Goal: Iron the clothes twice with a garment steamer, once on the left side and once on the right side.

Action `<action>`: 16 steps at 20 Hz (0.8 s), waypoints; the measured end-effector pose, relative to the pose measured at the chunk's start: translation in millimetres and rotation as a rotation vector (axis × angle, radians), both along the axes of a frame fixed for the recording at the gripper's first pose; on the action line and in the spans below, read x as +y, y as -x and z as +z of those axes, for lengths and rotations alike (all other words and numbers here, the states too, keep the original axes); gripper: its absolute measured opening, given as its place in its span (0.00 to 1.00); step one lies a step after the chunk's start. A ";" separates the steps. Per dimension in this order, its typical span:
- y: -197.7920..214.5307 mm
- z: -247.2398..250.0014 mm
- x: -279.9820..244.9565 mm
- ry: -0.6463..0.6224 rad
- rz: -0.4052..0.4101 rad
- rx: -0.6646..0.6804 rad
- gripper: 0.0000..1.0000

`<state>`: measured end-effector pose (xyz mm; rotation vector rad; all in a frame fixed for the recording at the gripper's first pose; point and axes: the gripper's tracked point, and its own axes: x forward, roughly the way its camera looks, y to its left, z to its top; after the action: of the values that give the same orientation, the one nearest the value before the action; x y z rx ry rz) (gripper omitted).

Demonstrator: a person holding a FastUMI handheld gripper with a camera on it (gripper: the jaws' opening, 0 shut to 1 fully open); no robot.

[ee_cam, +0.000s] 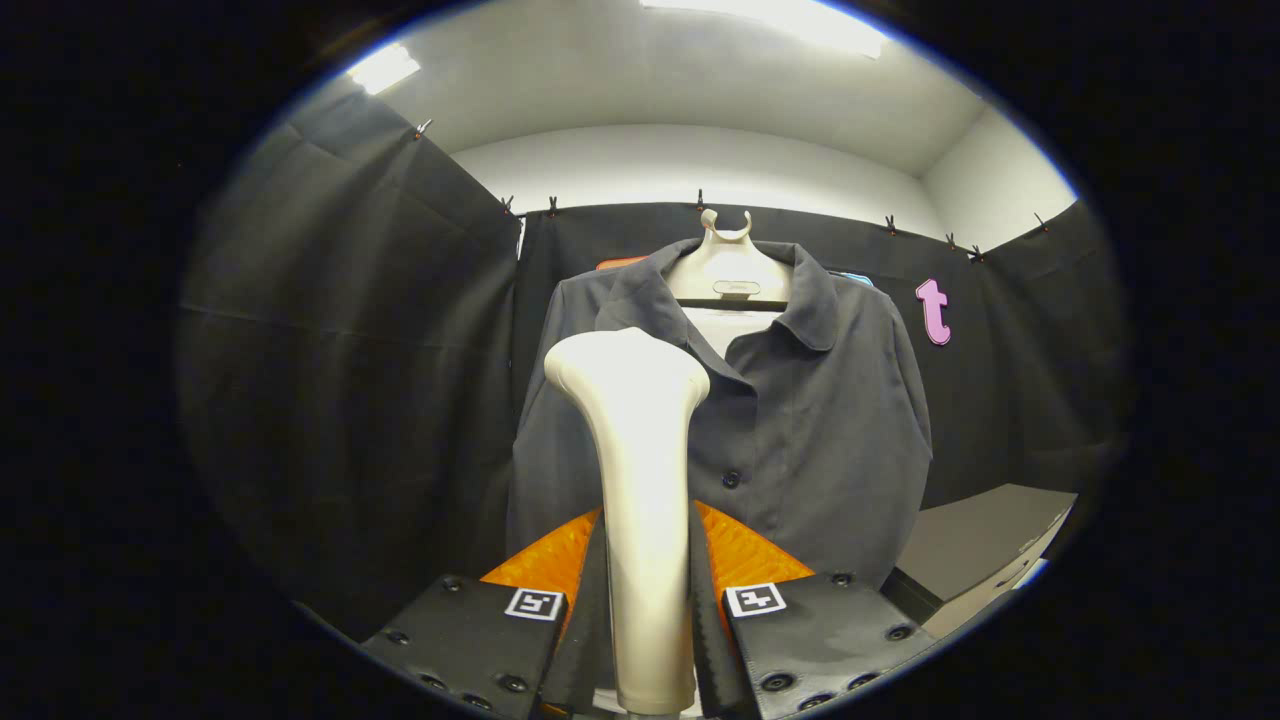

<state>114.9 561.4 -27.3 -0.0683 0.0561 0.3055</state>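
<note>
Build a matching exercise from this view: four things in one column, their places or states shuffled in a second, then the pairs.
1. cream plastic garment steamer
2. dark grey buttoned shirt
3. pale plastic hanger
4. grey box

a. inside the shirt's collar
b. low beside the shirt's hem
c. clamped upright by the gripper
d. hanging beyond the steamer's head

Pairs: 1-c, 2-d, 3-a, 4-b

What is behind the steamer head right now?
The shirt hangs on its hanger behind the steamer, gripped between the fingers. The head covers part of the shirt's front panel, so the fabric there cannot be seen.
</note>
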 end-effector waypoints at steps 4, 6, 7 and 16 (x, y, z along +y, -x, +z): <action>-15.3 -4.3 6.6 0.051 -0.027 -0.013 0.45; -17.4 -4.5 10.2 0.056 -0.035 -0.018 0.45; -17.7 -5.8 10.8 0.060 -0.039 -0.020 0.45; -12.0 -36.1 15.7 0.069 -0.046 0.024 0.45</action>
<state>126.8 577.1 -63.4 -0.1317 0.0918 0.2585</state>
